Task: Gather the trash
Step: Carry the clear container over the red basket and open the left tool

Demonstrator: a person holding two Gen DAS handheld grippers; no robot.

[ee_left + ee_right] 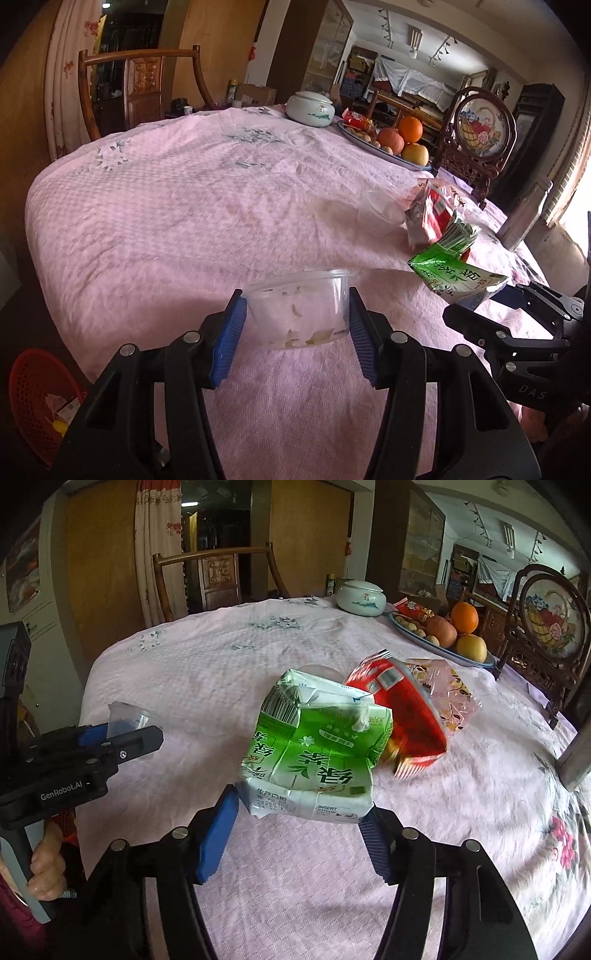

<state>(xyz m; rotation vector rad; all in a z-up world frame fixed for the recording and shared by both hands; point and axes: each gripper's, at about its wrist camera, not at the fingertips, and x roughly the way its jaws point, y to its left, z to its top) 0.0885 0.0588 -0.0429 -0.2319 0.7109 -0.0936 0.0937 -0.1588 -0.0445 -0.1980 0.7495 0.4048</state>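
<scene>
The crushed green-and-white drink carton (314, 753) carries the most print. Large white Chinese characters reading 绿茶 stand upside down on its green face, with smaller characters at its 9 o'clock edge, also inverted. On its white bottom panel, black print reads 生产日期 above a row of digits too blurred to give in full. At that panel's 3 o'clock end stand the words "INSERT STRAW". A barcode sits near the carton's 11 o'clock corner.

The black body of the left gripper (125, 734) bears white lettering, "GenRobot.AI". In the left wrist view, the black body of the right gripper (480, 299) shows the raised letters "DAS", cut off at the picture's edge.
</scene>
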